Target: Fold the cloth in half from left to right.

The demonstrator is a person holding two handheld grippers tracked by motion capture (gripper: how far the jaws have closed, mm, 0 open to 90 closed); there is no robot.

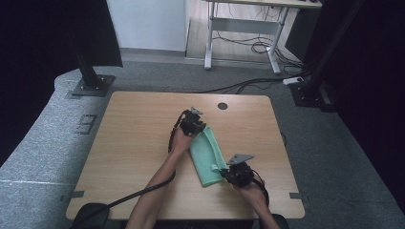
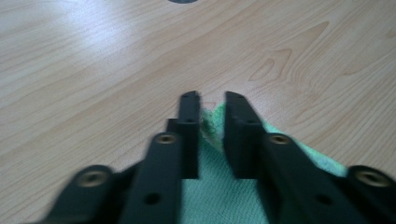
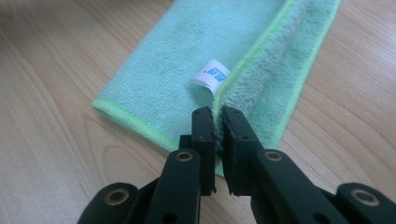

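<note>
Centrally, a folded edge of the green cloth (image 3: 187, 74) was pinched by the right gripper (image 3: 217, 114), beside a white label (image 3: 211, 74). A far corner lay between the slightly parted jaws of the left gripper (image 2: 209, 100). Bare wooden table (image 1: 138, 129) surrounded the cloth, well inside the edges.

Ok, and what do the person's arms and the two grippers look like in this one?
Both grippers are black. The left gripper and right gripper each carry a grey three-cornered plate on top. The jaws are long flat black bars with brass-coloured fasteners and flat pads. A thick black cable trails from the left gripper off the table's near edge. Both forearms are bare, with no sleeves in view.
</note>
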